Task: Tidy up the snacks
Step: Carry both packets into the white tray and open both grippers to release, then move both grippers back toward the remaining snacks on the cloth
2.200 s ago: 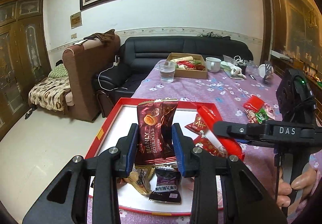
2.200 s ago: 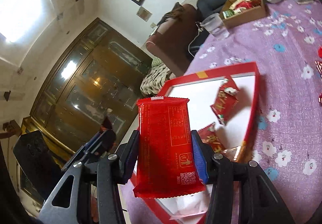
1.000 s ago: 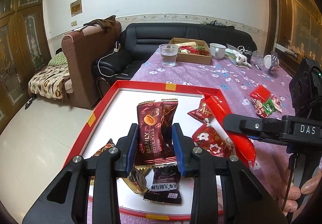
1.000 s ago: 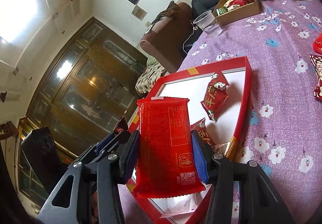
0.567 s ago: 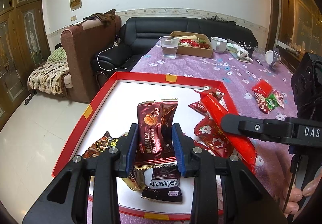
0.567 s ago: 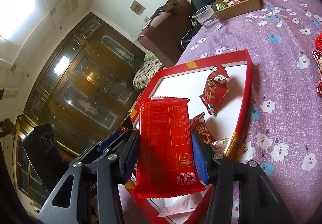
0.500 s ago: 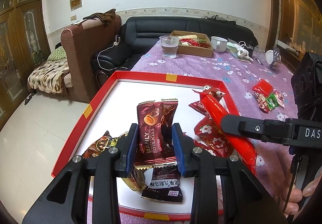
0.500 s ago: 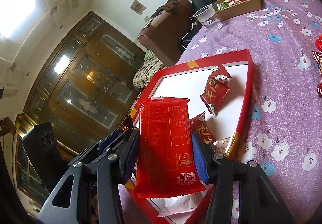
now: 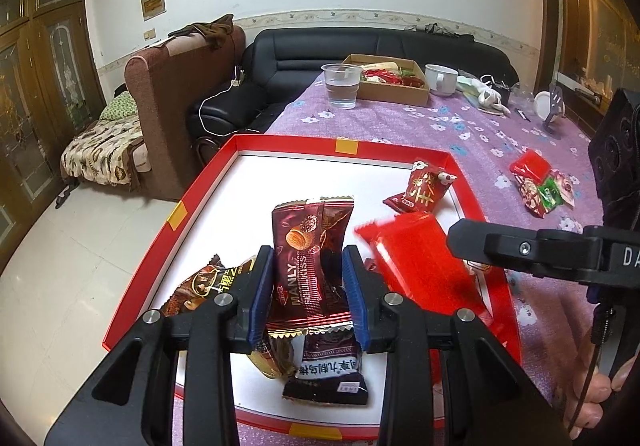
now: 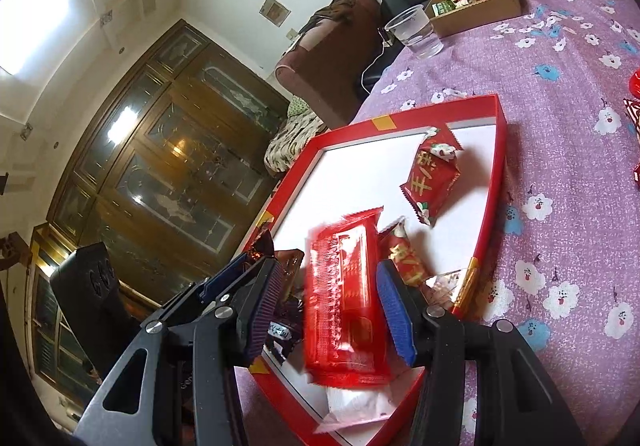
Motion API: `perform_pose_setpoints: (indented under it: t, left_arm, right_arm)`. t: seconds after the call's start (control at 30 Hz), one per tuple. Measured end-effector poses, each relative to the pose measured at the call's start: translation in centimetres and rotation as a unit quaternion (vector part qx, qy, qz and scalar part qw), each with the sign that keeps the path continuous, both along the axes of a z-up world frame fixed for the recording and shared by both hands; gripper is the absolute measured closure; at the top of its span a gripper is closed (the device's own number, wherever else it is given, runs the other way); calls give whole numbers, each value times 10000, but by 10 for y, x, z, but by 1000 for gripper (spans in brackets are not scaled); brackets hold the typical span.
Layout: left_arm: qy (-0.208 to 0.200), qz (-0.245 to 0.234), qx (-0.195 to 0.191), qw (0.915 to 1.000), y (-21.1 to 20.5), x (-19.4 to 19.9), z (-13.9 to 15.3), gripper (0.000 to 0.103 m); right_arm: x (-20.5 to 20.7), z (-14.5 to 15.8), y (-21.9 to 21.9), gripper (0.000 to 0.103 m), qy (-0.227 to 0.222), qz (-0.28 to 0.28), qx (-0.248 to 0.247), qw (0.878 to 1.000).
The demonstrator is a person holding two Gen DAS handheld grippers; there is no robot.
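Observation:
My left gripper (image 9: 308, 294) is shut on a dark red Manly chocolate packet (image 9: 310, 266), held upright above the red tray (image 9: 200, 189). My right gripper (image 10: 326, 310) has its jaws spread, and the flat red packet (image 10: 344, 306) between them looks blurred and loose, dropping over the tray (image 10: 490, 205). In the left wrist view the red packet (image 9: 420, 266) is blurred beside the right gripper's finger (image 9: 520, 250). Inside the tray lie a red festive packet (image 9: 422, 191), a dark purple packet (image 9: 328, 374) and a brown packet (image 9: 200, 282).
Loose snacks (image 9: 538, 185) lie on the purple flowered tablecloth (image 9: 460, 125) right of the tray. At the table's far end stand a plastic cup (image 9: 340, 85), a cardboard box of snacks (image 9: 390, 83) and a white mug (image 9: 440, 79). A sofa and armchair stand beyond.
My right gripper has opened and let go of the flat red packet, which now falls toward the tray. My left gripper still holds the Manly packet, a little lower over the tray.

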State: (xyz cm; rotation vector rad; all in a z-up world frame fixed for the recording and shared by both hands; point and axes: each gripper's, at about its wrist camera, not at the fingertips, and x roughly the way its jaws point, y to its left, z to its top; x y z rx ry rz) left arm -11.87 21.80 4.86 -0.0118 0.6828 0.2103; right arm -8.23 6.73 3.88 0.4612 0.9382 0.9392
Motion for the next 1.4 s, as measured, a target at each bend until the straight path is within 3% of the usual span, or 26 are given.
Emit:
perform_pose_setpoints:
  t: [0.1,0.17,0.23,0.27,0.57,1.4]
  left_arm:
    - [-20,81,28,10000,2,-1,1,65]
    - [-75,160,132,9998,2,-2,2,52]
    - [-166,273,307,9990,2,-4,5,31]
    - [-225,312,390,9985,1,-5,6,28]
    - [-354,517,976,9933,-2,-9,11,21]
    - [-243,610,1156,9911,-5,-5,15,21]
  right_arm:
    - [1,-1,-1,51,27,-11,3,10000]
    - [1,-1,-1,51,53,-18,2,10000]
    - [2,-2,-1,51,105,-27,5,9999]
    - [3,-3,-1,51,125,-42,-4,9999]
    - [9,-10,-7,51,341,-186,-6,9992]
    - [11,-10,-11,50,491,-158,76,9986]
